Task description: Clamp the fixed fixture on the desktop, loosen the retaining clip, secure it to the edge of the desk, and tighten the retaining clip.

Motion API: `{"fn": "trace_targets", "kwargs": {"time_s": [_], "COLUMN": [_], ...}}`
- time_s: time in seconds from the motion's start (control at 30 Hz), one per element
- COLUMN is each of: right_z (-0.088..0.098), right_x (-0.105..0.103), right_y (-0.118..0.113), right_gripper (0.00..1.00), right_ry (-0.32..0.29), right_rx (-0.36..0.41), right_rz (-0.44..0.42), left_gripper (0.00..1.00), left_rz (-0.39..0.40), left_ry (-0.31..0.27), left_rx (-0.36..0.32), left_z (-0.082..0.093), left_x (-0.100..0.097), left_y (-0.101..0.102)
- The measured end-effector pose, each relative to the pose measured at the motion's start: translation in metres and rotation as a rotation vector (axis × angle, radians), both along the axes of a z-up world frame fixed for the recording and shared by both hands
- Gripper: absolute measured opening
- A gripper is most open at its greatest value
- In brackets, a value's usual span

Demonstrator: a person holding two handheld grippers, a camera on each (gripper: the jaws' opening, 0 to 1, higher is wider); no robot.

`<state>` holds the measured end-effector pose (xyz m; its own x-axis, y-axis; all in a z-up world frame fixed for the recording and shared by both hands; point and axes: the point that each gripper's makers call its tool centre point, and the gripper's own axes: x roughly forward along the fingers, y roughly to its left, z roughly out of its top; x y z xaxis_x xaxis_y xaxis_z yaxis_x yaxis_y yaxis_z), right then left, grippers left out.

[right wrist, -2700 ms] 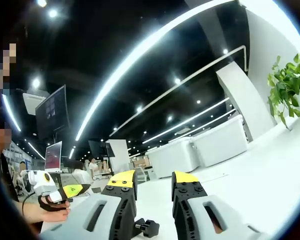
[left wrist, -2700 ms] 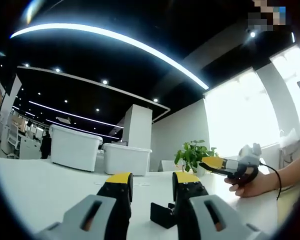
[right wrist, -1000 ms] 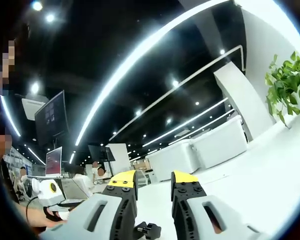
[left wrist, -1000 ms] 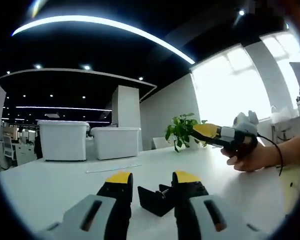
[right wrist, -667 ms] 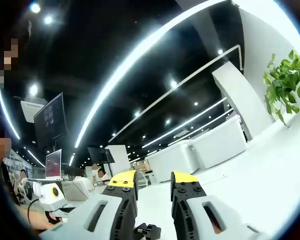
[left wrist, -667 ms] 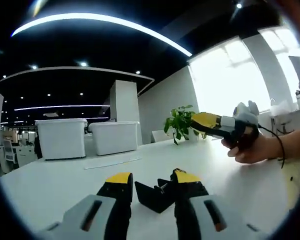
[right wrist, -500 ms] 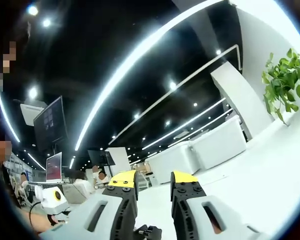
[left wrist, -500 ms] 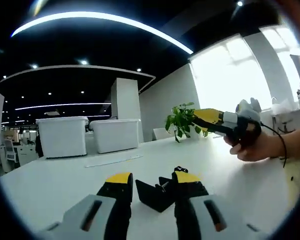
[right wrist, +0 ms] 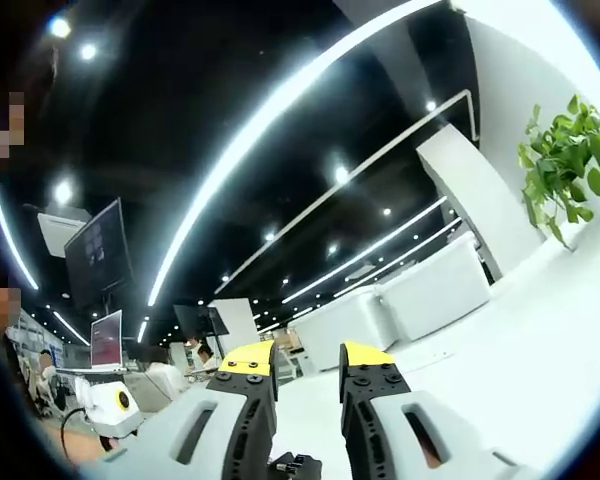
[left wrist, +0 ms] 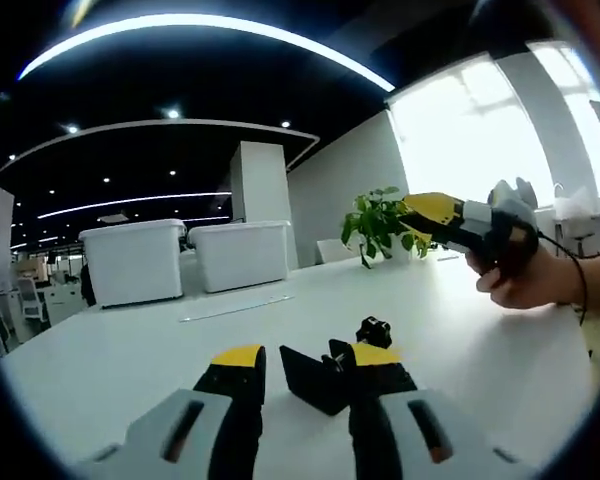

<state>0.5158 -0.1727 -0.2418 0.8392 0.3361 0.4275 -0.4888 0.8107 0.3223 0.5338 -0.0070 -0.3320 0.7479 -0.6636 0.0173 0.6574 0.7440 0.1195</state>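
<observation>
Left gripper (left wrist: 302, 368): it is hovering low over the white tabletop (left wrist: 130, 340) in the left gripper view, its yellow-tipped jaws standing apart and gripping nothing.
Clamp (left wrist: 325, 365): the black clamp is lying on the tabletop just ahead of the left gripper, showing in the gap between the jaws and partly hidden behind the right jaw; whether it is touching that jaw I cannot tell.
Clamp knob (left wrist: 372, 328): a small black knob is sticking up at the far right end of the clamp, just above the right jaw's yellow tip.
Right gripper (right wrist: 304, 368): in its own view the jaws are standing apart with nothing between them, and the camera is tilting up toward the dark ceiling and its long light strips.
Right gripper seen from the left (left wrist: 450, 214): it is hanging above the tabletop at the right, yellow tip pointing left, well apart from the clamp, with a hand (left wrist: 525, 280) wrapping around its grey body.
Knob in the right gripper view (right wrist: 292, 466): a black knobbed part is peeking out at the bottom, between the jaws and close to the left one.
Left gripper seen from the right (right wrist: 110, 405): its white body is showing at the lower left, too small to tell more.
Plant (left wrist: 378, 220): a green leafy plant is standing at the far right of the tabletop, near the bright windows; it is also showing at the right edge of the right gripper view (right wrist: 570, 150).
Bins (left wrist: 185, 258): two white lidded bins are sitting side by side at the far side of the tabletop.
</observation>
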Motion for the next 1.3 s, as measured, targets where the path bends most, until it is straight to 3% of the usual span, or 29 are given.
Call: {"fn": "trace_targets", "kwargs": {"time_s": [0.17, 0.57, 1.3], "right_z": [0.000, 0.000, 0.000], "right_x": [0.000, 0.001, 0.002], "right_y": [0.000, -0.013, -0.011], "right_gripper": [0.23, 0.23, 0.23], "right_ry": [0.002, 0.022, 0.022], "right_rx": [0.000, 0.089, 0.075], "right_rz": [0.004, -0.002, 0.002], "left_gripper": [0.31, 0.31, 0.31], "left_rz": [0.001, 0.027, 0.068], "left_ry": [0.006, 0.038, 0.089], "left_rx": [0.015, 0.047, 0.068], "left_z": [-0.003, -0.012, -0.023], "left_x": [0.000, 0.007, 0.017], "left_y": [-0.001, -0.001, -0.003]}}
